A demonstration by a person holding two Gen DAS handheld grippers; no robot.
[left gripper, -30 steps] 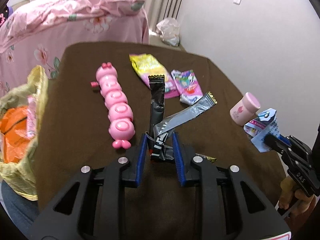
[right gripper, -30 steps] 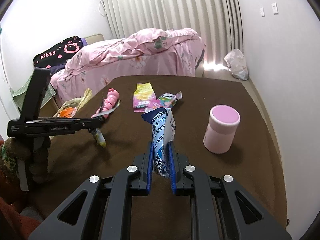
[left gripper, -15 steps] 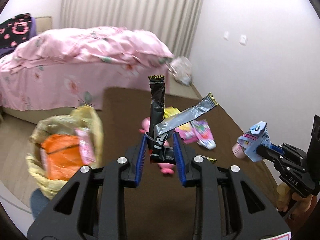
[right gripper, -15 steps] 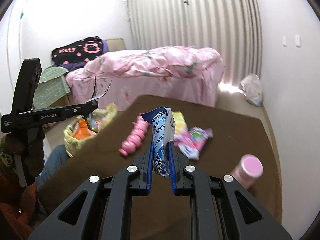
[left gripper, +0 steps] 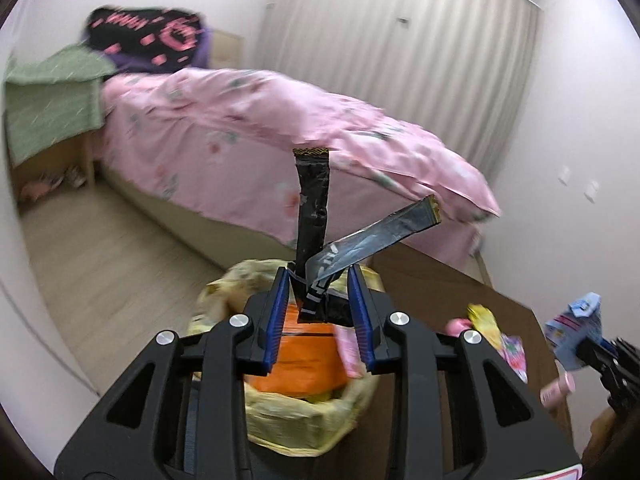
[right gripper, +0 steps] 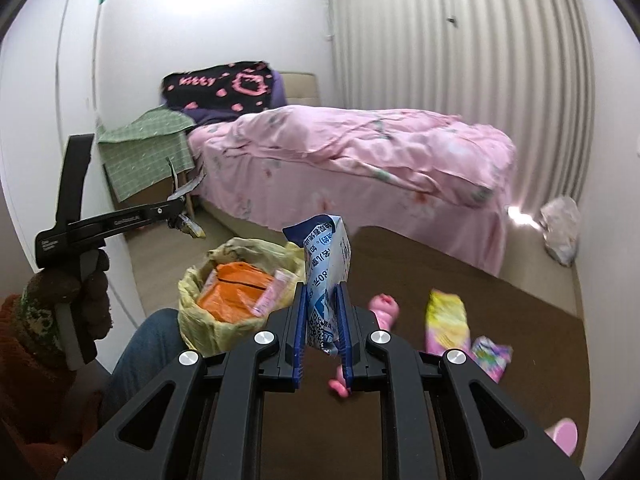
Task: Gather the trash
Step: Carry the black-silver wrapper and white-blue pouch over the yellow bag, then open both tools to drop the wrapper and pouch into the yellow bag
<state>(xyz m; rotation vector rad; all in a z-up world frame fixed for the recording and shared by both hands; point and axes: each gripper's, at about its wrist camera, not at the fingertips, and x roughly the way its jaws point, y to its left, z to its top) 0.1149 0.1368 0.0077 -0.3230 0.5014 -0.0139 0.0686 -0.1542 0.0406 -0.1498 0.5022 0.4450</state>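
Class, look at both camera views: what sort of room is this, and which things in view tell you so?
Most likely a bedroom in a home. A bed with a pink floral duvet fills the middle, long pleated curtains cover the far wall, and a Hello Kitty blanket lies at the headboard.

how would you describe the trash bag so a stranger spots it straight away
Find the brown table in front of the pink bed. At its left edge sits the yellow plastic bag, mouth open, with an orange packet showing inside, unlike the loose wrappers lying flat on the table.
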